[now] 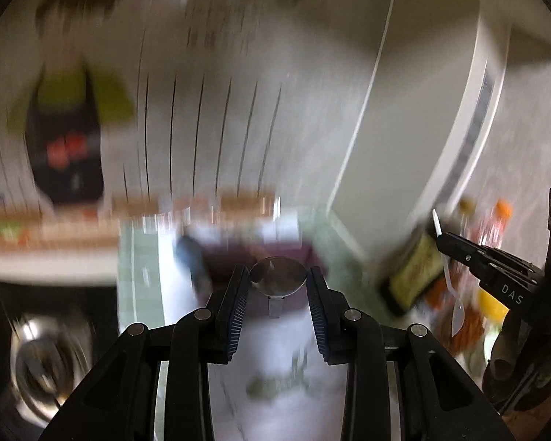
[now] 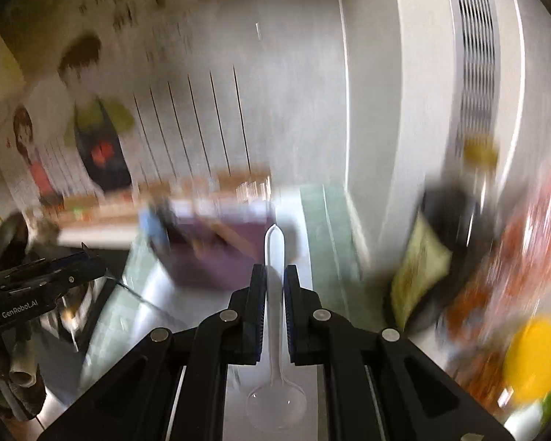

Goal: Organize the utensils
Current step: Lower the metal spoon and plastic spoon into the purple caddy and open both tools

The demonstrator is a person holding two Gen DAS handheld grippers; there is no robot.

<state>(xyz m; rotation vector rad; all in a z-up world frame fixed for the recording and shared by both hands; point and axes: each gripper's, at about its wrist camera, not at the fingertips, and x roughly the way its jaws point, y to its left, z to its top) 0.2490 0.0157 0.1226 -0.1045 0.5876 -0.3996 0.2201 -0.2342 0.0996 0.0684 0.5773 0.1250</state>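
- The left gripper (image 1: 277, 281) is part open, its ribbed pads pressing either side of the round bowl of a metal spoon (image 1: 277, 280), whose short visible handle hangs down between the fingers.
- The right gripper (image 2: 274, 279) is nearly closed, pinching the handle of a clear plastic spoon (image 2: 274, 334); the handle tip points away, the bowl hangs low towards the camera.
- Behind both, blurred, sits a purple box (image 2: 216, 253) on a pale counter (image 2: 154, 294).
- A white appliance (image 2: 433, 92) with a vent grille stands to the right.
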